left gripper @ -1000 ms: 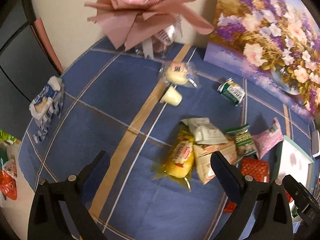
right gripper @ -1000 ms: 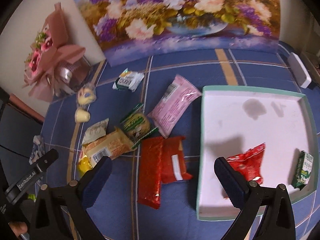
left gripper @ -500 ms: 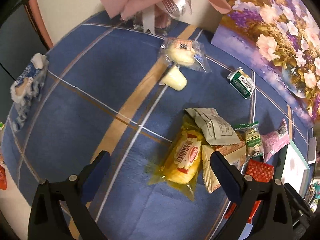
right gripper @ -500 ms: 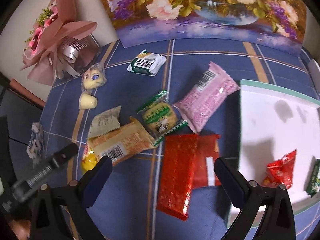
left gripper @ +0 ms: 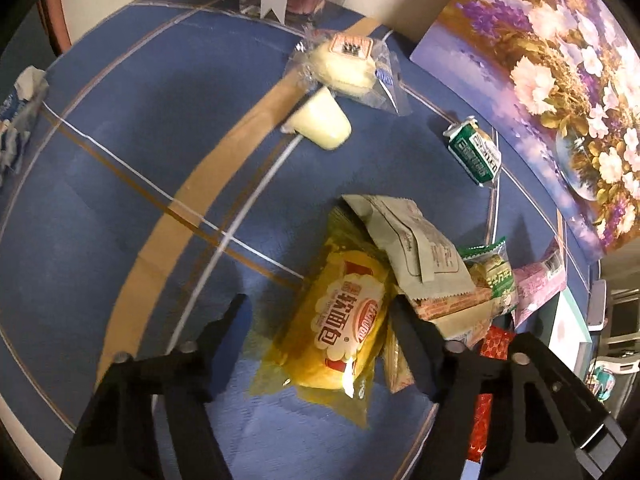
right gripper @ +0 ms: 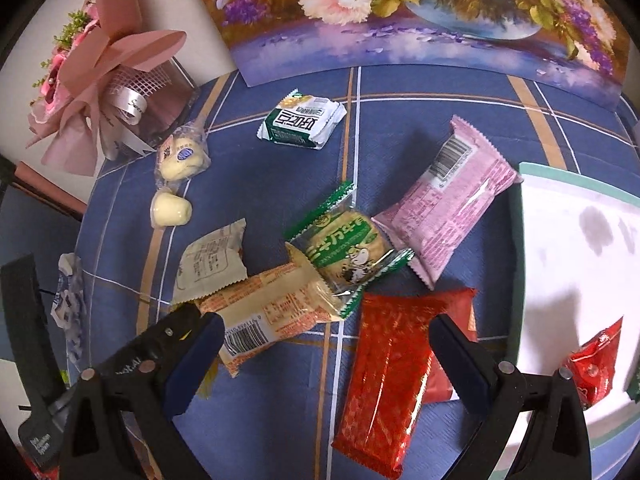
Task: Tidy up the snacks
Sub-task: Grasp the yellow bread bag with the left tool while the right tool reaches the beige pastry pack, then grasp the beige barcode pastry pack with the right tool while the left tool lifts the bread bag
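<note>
My left gripper (left gripper: 320, 316) is open, its fingers on either side of a yellow bread packet (left gripper: 340, 328) lying on the blue cloth. A beige wrapper (left gripper: 416, 248) and an orange-beige packet (left gripper: 448, 308) overlap the yellow packet's right side. My right gripper (right gripper: 324, 336) is open above a long red packet (right gripper: 384, 376) and the orange-beige packet (right gripper: 272, 308). A green round-biscuit packet (right gripper: 344, 248), a pink packet (right gripper: 452, 204) and a green-white packet (right gripper: 302, 122) lie beyond. The white tray (right gripper: 524, 240) at right holds a small red packet (right gripper: 596, 364).
A pale pudding cup (left gripper: 320, 120) and a clear-wrapped bun (left gripper: 344, 68) lie at the back left. A pink bouquet (right gripper: 100, 76) and a flower painting (right gripper: 420, 12) stand along the wall. A blue-white packet (right gripper: 68, 300) lies near the table's left edge.
My left gripper has come down and forward until its fingers straddle the yellow bread packet. My right gripper has moved left from the tray toward the snack pile.
</note>
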Motion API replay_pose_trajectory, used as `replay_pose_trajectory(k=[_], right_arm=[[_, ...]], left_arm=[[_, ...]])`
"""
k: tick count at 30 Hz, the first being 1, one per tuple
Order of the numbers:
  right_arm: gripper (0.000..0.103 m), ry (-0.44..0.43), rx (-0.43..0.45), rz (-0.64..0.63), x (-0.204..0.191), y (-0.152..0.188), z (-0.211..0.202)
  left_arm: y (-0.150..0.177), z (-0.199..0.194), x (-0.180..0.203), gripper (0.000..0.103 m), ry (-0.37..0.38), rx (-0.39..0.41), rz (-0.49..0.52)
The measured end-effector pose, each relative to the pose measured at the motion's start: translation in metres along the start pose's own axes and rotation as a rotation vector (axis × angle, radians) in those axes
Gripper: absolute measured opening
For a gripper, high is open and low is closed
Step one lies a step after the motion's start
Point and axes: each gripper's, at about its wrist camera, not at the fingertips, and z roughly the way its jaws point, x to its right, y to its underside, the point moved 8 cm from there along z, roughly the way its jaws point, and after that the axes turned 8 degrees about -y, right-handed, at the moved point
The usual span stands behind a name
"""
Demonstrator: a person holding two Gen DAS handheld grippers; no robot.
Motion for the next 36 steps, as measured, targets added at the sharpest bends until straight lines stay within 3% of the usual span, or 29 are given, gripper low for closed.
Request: replay_pose_trajectory(k=[3, 8, 22, 26, 31, 36], right_arm=[[0.103, 0.01, -0.009, -0.008, -0.002, 0.0, 0.004], [0.101, 0.034, -0.032, -0.05, -0.014, 0.0, 0.013], [0.1, 0.093, -0.126, -0.231, -0.055, 0.009, 0.055], [0.1, 0.146, -0.151, -0.283, -0.061, 0.011, 0.071], [0.099, 0.179, -0.147, -0.311, -0.062, 0.009, 0.08], [0.087, 0.182, -0.124, -0.316, -0.062, 0.008, 0.075]], left_arm=[[0.001, 0.003, 0.002, 0.051, 0.053, -0.016, -0.027], [0.001, 0.003, -0.003, 0.05, 0.06, -0.017, -0.048], [-0.006, -0.005, -0.075, 0.051, -0.078, 0.019, -0.162], [-0.002, 0.001, -0.078, 0.052, -0.053, 0.002, -0.177], [-0.001, 0.008, -0.072, 0.052, -0.077, 0.001, -0.146], [-0.001, 0.009, -0.065, 0.045, -0.082, 0.002, -0.139]])
